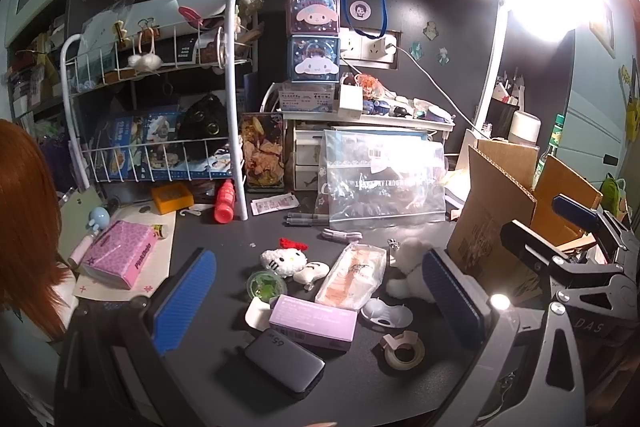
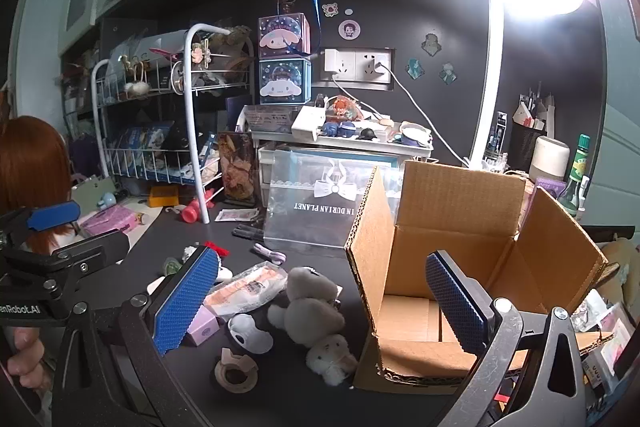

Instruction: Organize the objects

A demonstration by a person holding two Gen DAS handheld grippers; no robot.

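An open cardboard box (image 2: 452,267) stands on the dark table (image 2: 304,387), flaps up, bare inside. Just left of the box lies a grey-white plush toy (image 2: 316,319), with a peach sachet (image 2: 248,291), a white mask-like piece (image 2: 250,333) and a tape roll (image 2: 234,373) farther left. Left of the box also lie a lilac carton (image 1: 312,317) and a dark power bank (image 1: 284,361). The left claw (image 1: 320,291) and right claw (image 2: 320,299) both hang released, grasping nothing. The right finger hides part of the box floor; the lamp's glare washes out the wall above the box.

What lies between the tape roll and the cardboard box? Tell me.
The white plush toy, lying on the desk right beside the cardboard box, with the tape roll on its other side; right wrist view.
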